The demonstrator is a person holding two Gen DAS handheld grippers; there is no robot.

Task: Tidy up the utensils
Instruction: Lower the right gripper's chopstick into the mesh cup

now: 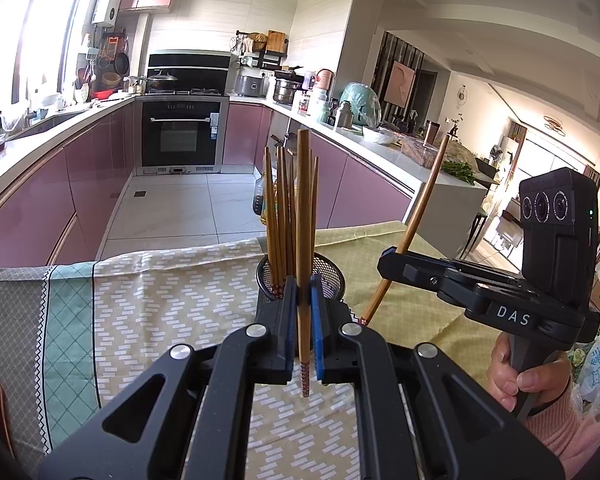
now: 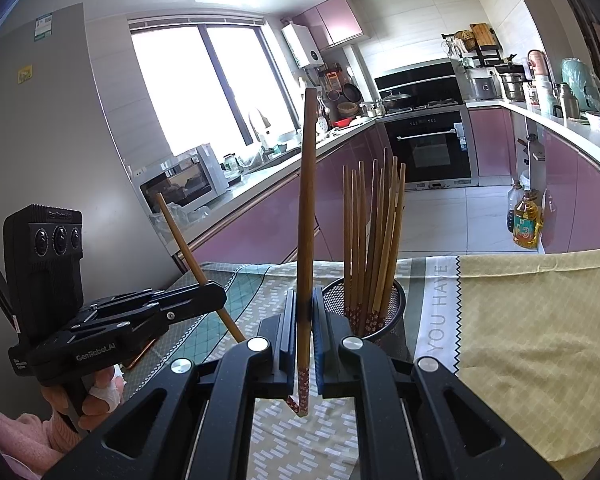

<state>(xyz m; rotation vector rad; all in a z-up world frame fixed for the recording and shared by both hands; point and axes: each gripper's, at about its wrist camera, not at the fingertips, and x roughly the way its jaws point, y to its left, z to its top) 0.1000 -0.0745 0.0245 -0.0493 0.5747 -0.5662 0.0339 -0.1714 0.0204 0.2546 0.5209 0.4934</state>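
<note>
The left gripper (image 1: 304, 292) has its fingers clamped on one upright chopstick (image 1: 303, 216). The right gripper (image 2: 305, 308) likewise pinches a second chopstick (image 2: 306, 216). Just beyond both, a black mesh holder (image 2: 396, 308) of more chopsticks (image 2: 374, 240) stands mid-bench, near the far edge, on the patterned cloth (image 1: 172, 292).

Brown chopsticks (image 1: 288, 216) with red flowered ends stand in a black mesh holder (image 2: 384, 304) at centre frame; the tablecloth (image 1: 172, 304) below is tan with white dashes, banded teal lattice at left, plain yellow check at right; pink cabinets (image 1: 96, 168) behind; pink sleeve (image 1: 560, 432) lower right
</note>
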